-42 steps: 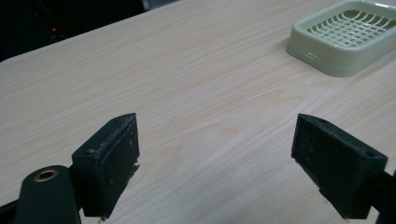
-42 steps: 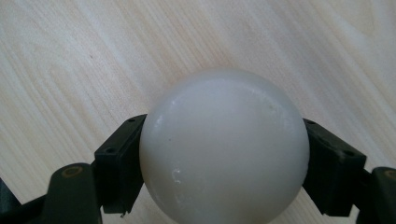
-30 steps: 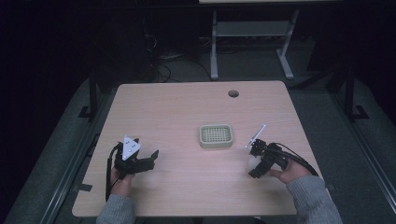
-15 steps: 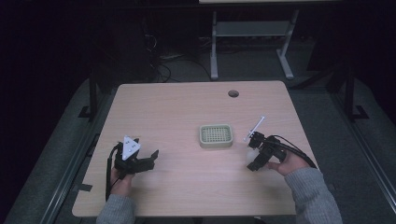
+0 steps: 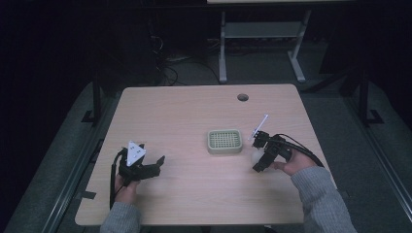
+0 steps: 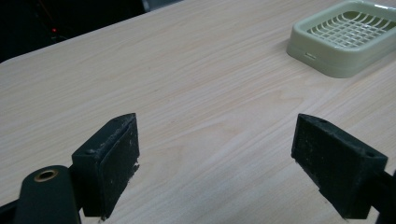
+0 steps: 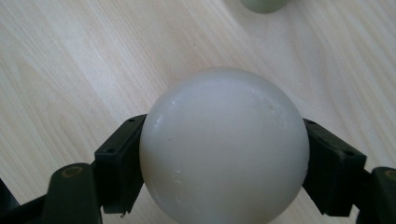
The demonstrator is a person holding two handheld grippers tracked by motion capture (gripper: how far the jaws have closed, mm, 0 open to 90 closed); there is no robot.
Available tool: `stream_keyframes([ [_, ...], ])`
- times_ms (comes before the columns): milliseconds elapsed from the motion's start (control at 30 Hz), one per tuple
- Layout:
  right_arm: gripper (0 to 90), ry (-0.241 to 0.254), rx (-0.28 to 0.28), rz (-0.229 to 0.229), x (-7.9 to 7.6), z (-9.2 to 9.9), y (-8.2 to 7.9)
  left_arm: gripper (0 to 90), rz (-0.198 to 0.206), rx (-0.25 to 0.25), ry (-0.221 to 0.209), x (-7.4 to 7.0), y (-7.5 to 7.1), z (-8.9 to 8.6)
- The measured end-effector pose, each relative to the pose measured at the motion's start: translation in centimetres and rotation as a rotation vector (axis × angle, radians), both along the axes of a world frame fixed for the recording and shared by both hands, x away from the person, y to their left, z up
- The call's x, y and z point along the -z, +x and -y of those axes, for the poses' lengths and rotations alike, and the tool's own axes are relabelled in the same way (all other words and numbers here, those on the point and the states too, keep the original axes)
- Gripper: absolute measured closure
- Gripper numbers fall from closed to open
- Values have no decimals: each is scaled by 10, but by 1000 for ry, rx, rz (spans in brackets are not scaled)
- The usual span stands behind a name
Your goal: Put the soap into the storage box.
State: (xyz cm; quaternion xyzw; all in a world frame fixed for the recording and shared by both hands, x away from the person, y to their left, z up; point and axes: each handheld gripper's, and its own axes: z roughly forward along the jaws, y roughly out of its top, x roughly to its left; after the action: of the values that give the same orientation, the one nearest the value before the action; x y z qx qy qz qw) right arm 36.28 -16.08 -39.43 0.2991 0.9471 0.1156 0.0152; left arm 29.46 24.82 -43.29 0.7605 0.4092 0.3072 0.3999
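Ball (image 7: 224,147) clamped in right gripper (image 5: 259,158), just right of tray (image 5: 224,141). Left gripper (image 6: 229,163) wide open, empty, well left of tray. Looks like carry step; next probably needs ball centred over tray before release.

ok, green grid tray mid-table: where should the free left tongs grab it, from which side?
Take the green tray by its near rim wall, one jaw outside and one inside the grid recess. It is low and flat with rounded corners, probably too wide to span. Come from the left tongs' side, jaws wide apart; the right tongs hold the white ball.
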Motion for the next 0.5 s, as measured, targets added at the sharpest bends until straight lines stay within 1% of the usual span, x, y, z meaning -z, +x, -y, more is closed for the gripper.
stream_keyframes([
  [67, 233, 4, 5, 1, -1, -1, 1, 148, 1, 0, 3, 0, 0, 0],
  [333, 233, -5, -12, 7, -6, -10, 10, 148, 2, -2, -1, 0, 0, 0],
  [400, 233, 6, -10, 4, -8, -12, 12, 148, 0, -1, 1, 0, 0, 0],
  [500, 233, -4, -15, 10, -10, -16, 16, 148, 1, -4, -3, 0, 0, -1],
])
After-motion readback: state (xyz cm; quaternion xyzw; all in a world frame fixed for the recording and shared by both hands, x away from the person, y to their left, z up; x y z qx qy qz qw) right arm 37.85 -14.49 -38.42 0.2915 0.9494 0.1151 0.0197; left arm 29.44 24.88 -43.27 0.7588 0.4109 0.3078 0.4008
